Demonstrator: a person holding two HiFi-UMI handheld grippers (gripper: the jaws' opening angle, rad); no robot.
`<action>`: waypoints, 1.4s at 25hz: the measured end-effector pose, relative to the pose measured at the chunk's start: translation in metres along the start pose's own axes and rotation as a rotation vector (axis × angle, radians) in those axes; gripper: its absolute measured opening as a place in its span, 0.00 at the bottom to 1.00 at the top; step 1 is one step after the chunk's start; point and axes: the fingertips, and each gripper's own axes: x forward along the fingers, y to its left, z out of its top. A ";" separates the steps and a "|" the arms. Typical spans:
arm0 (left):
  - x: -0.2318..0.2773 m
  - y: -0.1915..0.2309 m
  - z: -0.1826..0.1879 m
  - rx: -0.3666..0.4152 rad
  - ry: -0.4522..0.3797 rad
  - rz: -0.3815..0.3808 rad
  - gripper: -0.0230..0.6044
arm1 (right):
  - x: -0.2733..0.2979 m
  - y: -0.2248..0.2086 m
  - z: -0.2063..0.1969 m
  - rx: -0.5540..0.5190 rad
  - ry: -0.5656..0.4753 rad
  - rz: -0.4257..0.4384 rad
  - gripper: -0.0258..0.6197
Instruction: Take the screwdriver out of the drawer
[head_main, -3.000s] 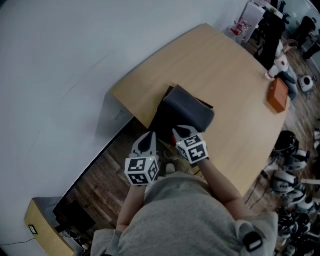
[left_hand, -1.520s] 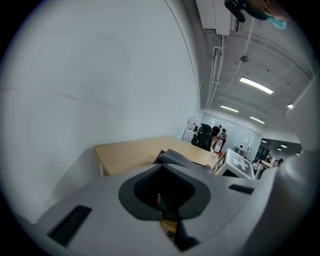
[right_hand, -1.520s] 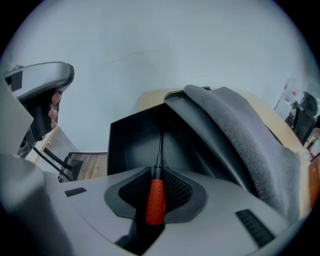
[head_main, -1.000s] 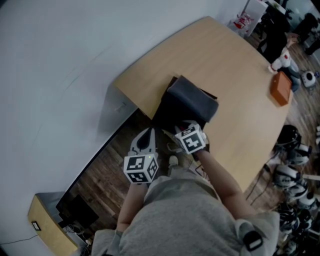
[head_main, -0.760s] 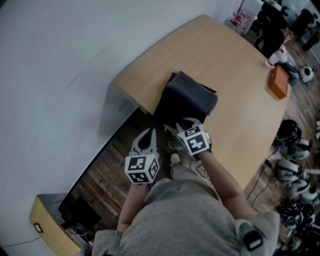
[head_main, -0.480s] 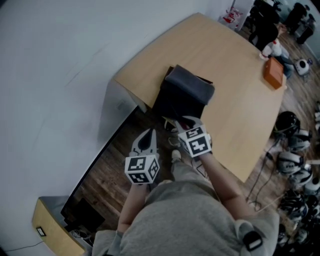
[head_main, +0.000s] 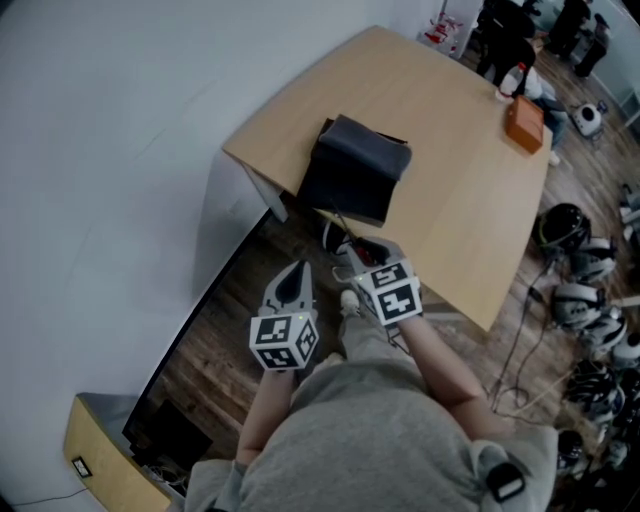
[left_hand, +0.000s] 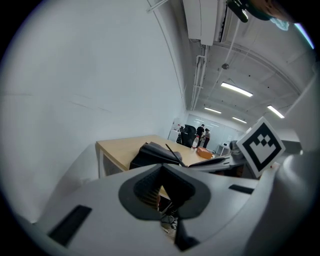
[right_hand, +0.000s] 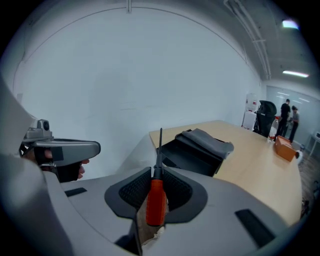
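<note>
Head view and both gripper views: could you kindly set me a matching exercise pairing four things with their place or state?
Things:
1 screwdriver
2 grey cloth
3 orange box
4 left tongs

Place or state:
A near the far edge of the table
B shut and empty
C clamped in the right tongs
D draped over the black box

Pairs: 1-C, 2-D, 3-A, 4-B

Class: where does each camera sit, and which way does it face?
Head view: on the head, looking steeply down at table, left gripper, right gripper, torso.
Left gripper view: on left gripper, along its jaws toward the table.
Right gripper view: on right gripper, along jaws clamping the screwdriver.
All share table and box.
</note>
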 end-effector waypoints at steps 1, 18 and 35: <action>-0.004 -0.003 -0.003 -0.002 -0.002 0.000 0.04 | -0.006 0.003 -0.003 0.000 -0.006 -0.001 0.16; -0.072 -0.050 -0.051 0.007 -0.016 -0.008 0.04 | -0.088 0.034 -0.056 -0.009 -0.108 -0.016 0.16; -0.086 -0.049 -0.054 0.019 -0.019 -0.024 0.04 | -0.103 0.048 -0.063 0.024 -0.145 -0.011 0.16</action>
